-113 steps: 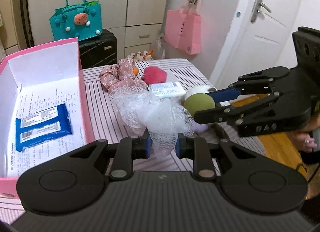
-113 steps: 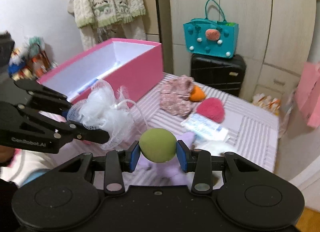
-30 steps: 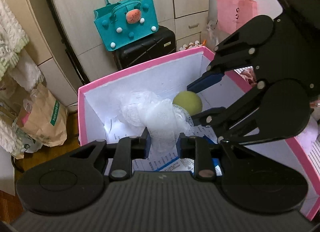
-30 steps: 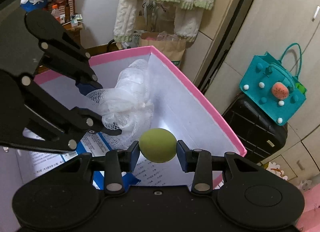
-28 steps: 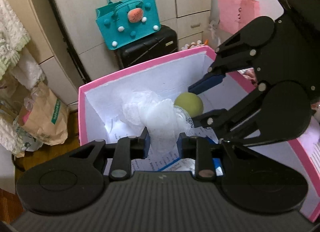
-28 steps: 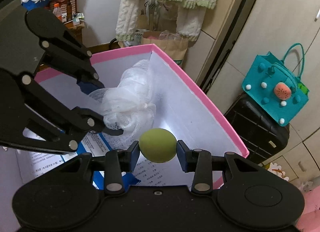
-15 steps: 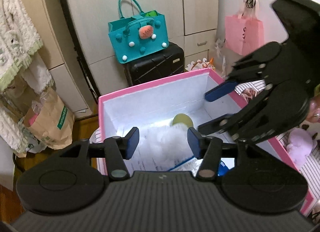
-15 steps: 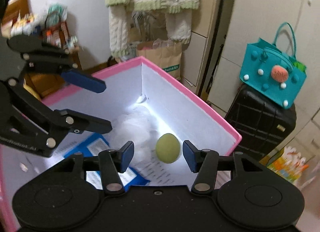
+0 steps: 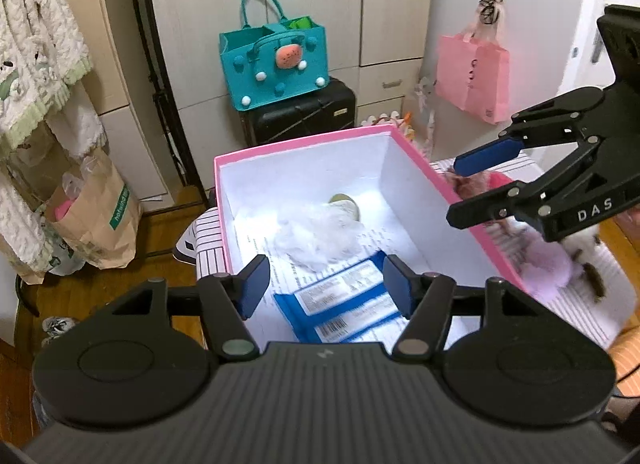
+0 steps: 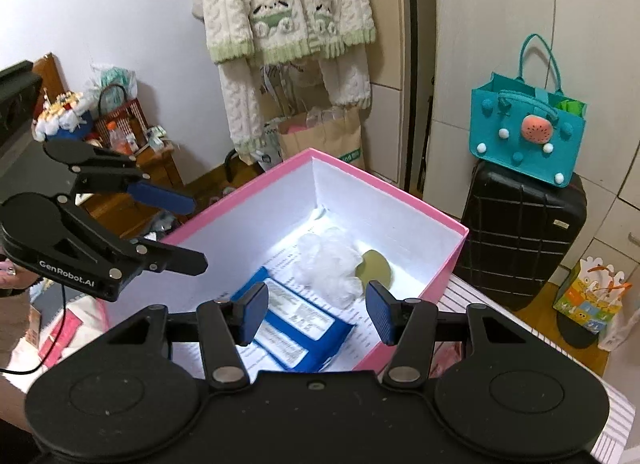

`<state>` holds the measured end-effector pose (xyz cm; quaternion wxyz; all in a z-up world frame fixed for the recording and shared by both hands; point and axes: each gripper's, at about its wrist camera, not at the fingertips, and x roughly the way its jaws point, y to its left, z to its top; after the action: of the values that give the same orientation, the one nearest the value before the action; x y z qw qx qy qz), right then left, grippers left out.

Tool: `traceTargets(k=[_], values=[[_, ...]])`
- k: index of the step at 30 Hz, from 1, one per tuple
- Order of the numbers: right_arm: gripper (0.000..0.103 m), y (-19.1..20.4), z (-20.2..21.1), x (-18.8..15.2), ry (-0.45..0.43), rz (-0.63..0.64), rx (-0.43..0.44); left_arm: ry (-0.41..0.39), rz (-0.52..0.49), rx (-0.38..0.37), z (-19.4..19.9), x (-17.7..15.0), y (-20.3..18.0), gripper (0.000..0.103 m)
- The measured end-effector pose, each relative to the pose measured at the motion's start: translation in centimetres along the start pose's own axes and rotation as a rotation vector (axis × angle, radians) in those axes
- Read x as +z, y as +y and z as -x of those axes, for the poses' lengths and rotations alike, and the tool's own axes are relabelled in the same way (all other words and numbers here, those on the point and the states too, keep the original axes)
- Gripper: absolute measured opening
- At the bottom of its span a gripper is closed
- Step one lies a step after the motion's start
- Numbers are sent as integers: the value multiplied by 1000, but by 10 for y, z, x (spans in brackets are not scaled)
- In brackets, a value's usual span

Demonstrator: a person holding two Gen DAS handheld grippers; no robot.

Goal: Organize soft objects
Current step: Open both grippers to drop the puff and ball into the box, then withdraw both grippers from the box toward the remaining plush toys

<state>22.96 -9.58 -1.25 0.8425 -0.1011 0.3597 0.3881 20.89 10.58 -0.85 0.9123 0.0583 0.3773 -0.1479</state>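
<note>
A pink box (image 9: 404, 146) (image 10: 456, 230) with white walls stands on the striped table. In it lie a white mesh puff (image 9: 316, 238) (image 10: 326, 260), a green ball (image 9: 344, 202) (image 10: 374, 266) behind it, and a blue tissue pack (image 9: 340, 308) (image 10: 296, 328) nearer me. My left gripper (image 9: 326, 288) (image 10: 192, 230) hangs above the box with nothing between its fingers, its jaws still opening. My right gripper (image 10: 318, 310) (image 9: 460, 188) is open and empty too, above the box's right side.
A purple plush (image 9: 548, 264) and a pink floral cloth (image 9: 464, 186) lie on the table right of the box. Behind are a black suitcase (image 10: 520, 232) with a teal bag (image 9: 276, 60) on it, a paper bag (image 9: 100, 220), a hanging sweater (image 10: 288, 4) and a pink bag (image 9: 472, 76).
Both grippers let go: the puff and the green ball dropped into the box. Both hands then rose and drew back from it, jaws spread.
</note>
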Motion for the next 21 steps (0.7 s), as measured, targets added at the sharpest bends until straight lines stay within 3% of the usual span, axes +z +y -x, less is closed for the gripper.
traceTargets(k=[15,21], values=[[60,44,81,-29,-78,12,-26,-27,-74,-45,75,-19,-41,66],[61,54,113,-43,-79,10,-13,-26,-115,-57,101,-24,-60,72]])
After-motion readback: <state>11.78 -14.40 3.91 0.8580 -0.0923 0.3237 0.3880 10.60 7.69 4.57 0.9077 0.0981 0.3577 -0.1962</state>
